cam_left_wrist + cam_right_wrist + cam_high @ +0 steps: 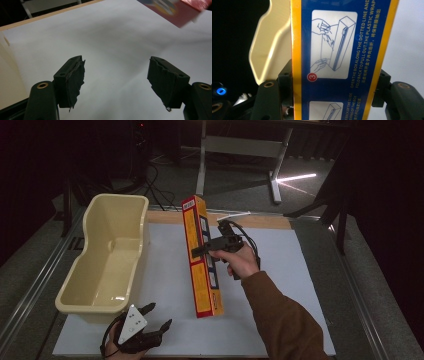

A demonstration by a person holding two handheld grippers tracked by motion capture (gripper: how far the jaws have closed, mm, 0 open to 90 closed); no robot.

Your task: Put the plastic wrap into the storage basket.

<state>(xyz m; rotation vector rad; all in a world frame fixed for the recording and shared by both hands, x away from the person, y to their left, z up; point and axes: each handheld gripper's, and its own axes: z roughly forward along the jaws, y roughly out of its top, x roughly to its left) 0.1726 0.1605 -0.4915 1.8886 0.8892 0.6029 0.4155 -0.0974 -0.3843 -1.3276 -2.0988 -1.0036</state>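
A long orange and yellow plastic-wrap box hangs tilted over the white table sheet, its far end raised. My right gripper is shut on the box near its middle. In the right gripper view both pads press the box's sides, whose blue face carries printed instructions. My left gripper rests at the near left edge of the sheet, open, with nothing between its fingers. A corner of the box shows at the top right of the left gripper view.
A cream plastic tub stands on the left side of the sheet, with nothing in it; its rim appears behind the box. A wooden strip runs along the far table edge. A white desk frame stands beyond.
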